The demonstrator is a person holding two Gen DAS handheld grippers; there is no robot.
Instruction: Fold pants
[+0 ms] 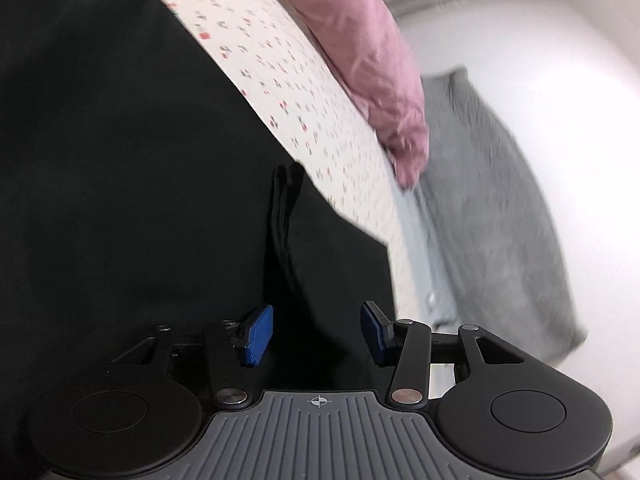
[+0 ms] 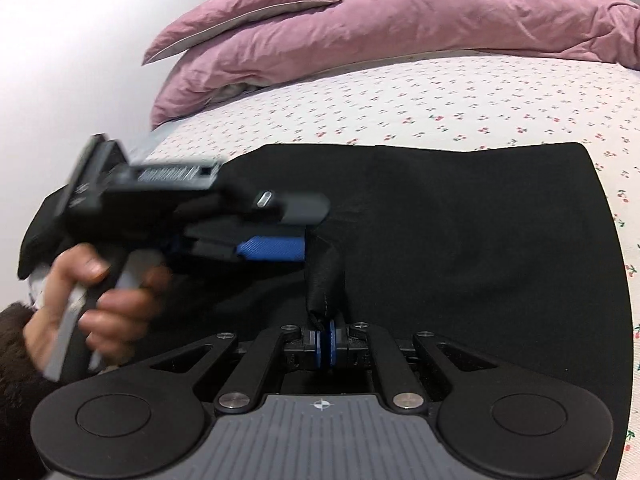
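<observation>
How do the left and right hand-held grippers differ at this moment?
The right hand-held gripper is shut, pinching a raised fold of the black pants; the left hand-held gripper stands open, its pads pressing on nothing. The right looks sharp, the left is blurred in the right wrist view. Both have blue pads and are over the pants.

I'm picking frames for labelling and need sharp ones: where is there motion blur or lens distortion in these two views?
Left wrist view: the grey cushion and pink crumpled duvet are smeared by motion, while the left gripper stays crisp. Right wrist view: the hand is blurred; the black fabric pants and right gripper are sharp. Both views bow at the edges, with dark fisheye corners.
</observation>
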